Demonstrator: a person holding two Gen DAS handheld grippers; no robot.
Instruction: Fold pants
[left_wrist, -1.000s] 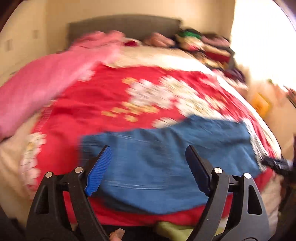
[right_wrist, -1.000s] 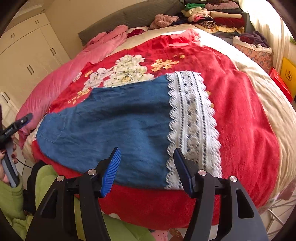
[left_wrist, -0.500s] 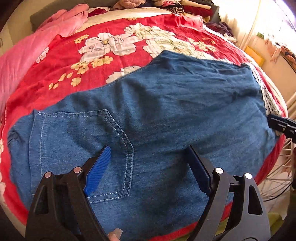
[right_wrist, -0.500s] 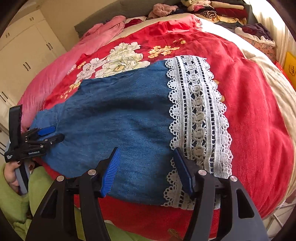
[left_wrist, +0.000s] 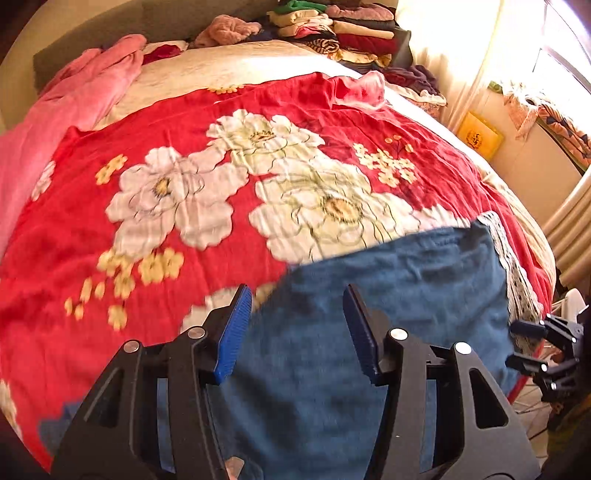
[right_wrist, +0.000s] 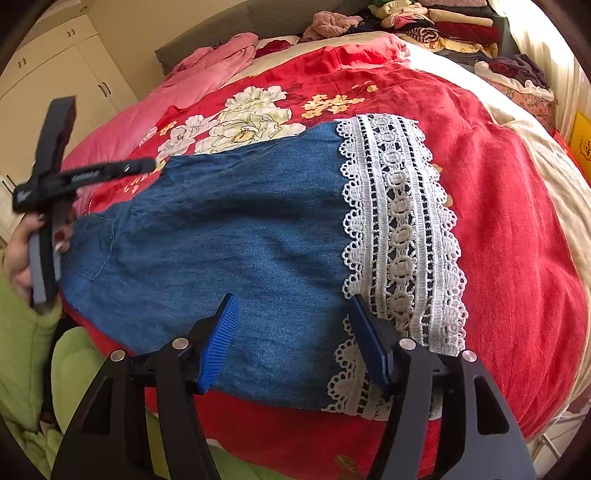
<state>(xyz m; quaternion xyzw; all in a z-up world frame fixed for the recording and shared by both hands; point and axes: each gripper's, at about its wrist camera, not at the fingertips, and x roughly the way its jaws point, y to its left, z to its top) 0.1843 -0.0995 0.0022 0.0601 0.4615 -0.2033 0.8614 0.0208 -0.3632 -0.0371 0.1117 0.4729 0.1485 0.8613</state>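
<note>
The pants (right_wrist: 236, 236), blue denim with a broad band of white lace (right_wrist: 402, 236) at the hem, are laid out along the near edge of the bed (right_wrist: 546, 192), on a red floral blanket (right_wrist: 509, 229). The waist end with its patch pocket (right_wrist: 90, 245) is seen toward the near left corner of the bed, and the lace hem lies further to the right along that edge. In the right wrist view the garment appears as one smooth panel, with the legs seemingly stacked one on the other; whether that lengthwise fold has been made cannot be told for certain. No crosswise fold is shown, so the shortening of the garment is judged to be left to do, waist toward hem or hem toward waist.

The right gripper (right_wrist: 291, 339) is held over the near edge of the denim just beside the lace; its jaws are spread apart and nothing is gripped. The left gripper (left_wrist: 297, 328) is held above the waist end; its jaws are likewise parted and empty, with blurred denim showing between them. In the right wrist view the left gripper (right_wrist: 147, 165) is seen raised over the blanket beyond the pocket, carried by the left hand (right_wrist: 20, 254).

The task is therefore judged to be at an early stage: the cloth is spread, and no grasp is in place.
</note>
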